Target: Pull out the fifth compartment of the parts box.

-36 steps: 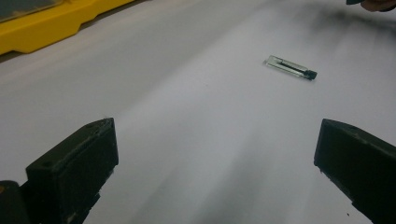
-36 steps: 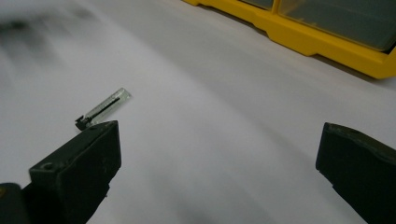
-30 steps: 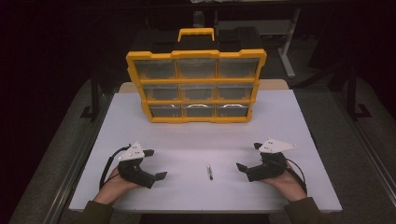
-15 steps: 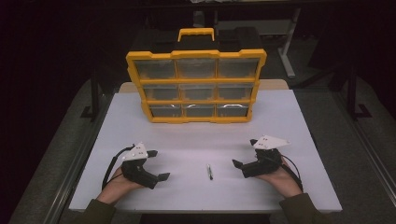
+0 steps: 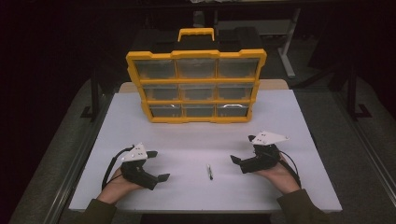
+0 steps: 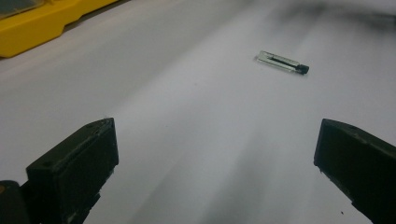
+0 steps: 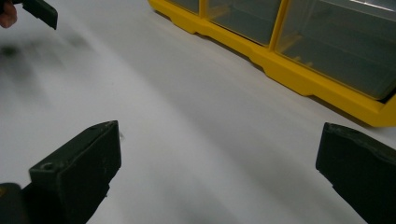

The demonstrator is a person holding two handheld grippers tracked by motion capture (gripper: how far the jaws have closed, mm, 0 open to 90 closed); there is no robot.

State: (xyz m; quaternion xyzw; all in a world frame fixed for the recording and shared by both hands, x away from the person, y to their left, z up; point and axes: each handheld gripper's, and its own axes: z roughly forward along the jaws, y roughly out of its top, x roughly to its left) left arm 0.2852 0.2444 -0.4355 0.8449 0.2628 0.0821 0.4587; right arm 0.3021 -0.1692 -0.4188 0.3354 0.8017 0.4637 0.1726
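1. Since a second ago the right gripper point(image 5: 246, 154) has shifted a little up the bench point(image 5: 289, 112) and inward; the left gripper point(image 5: 156, 165) has barely moved. The small clear tube point(image 5: 210, 171) lies where it lay.
2. Both sets of jaws stand spread wide, grasping nothing (each gripper view shows bare bench between them).
3. Tube: flat on the bench, between the two grippers, touching neither, well in front of the yellow drawer cabinet point(image 5: 196, 86).
4. Likely reason for the pose: hands rest low on either side of the tube, jaws released, ready for a pick.
5. In the high view, the tube's long axis runs roughly toward and away from the person; in the left gripper view its black cap point(image 6: 302, 68) points right.
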